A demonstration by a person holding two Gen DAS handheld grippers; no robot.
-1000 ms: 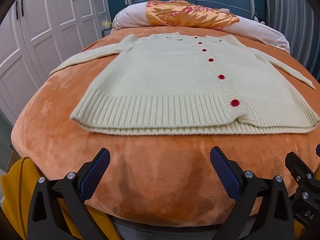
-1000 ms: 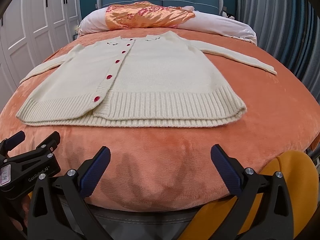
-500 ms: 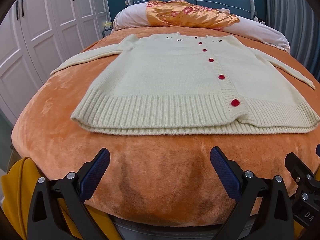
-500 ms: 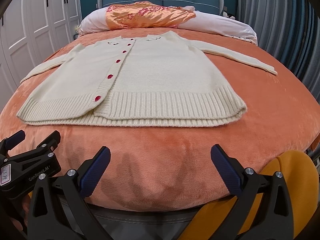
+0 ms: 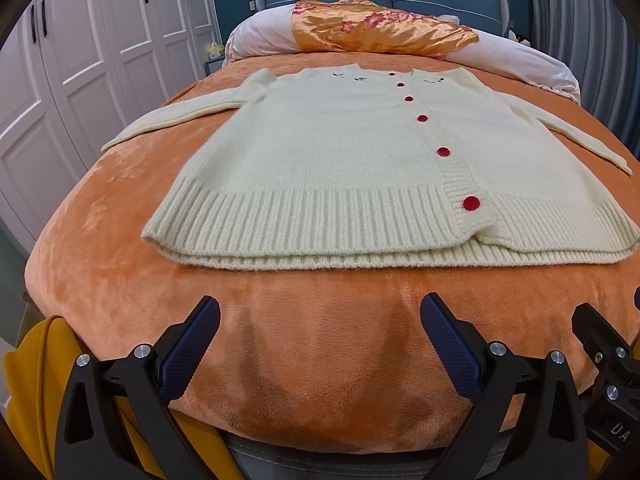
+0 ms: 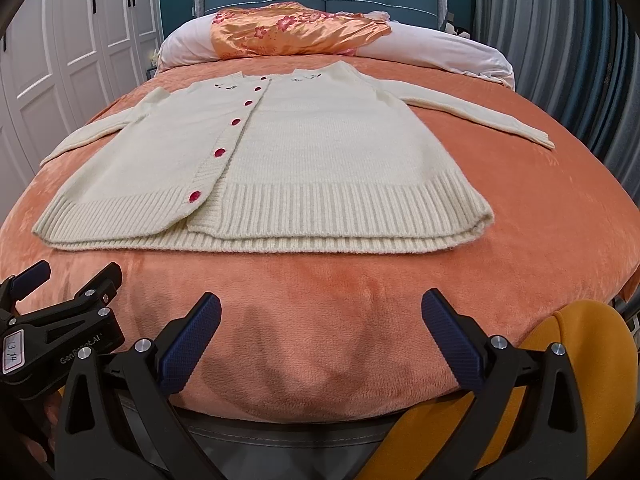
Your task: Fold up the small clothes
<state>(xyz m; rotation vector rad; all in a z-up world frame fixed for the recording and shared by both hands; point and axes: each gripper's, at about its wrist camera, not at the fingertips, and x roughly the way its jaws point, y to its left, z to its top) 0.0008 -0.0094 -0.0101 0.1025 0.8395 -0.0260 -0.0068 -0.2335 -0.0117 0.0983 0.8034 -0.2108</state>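
A cream knit cardigan with red buttons lies flat and buttoned on the orange bed blanket, both sleeves spread out to the sides. It also shows in the right wrist view. My left gripper is open and empty, held over the blanket's near edge, short of the ribbed hem. My right gripper is open and empty in the same way, to the right of the left one. The left gripper's body shows at the lower left of the right wrist view.
An orange floral satin cover lies on white pillows at the blue headboard. White wardrobe doors stand to the left, a grey curtain to the right. Yellow fabric is below the bed's near edge.
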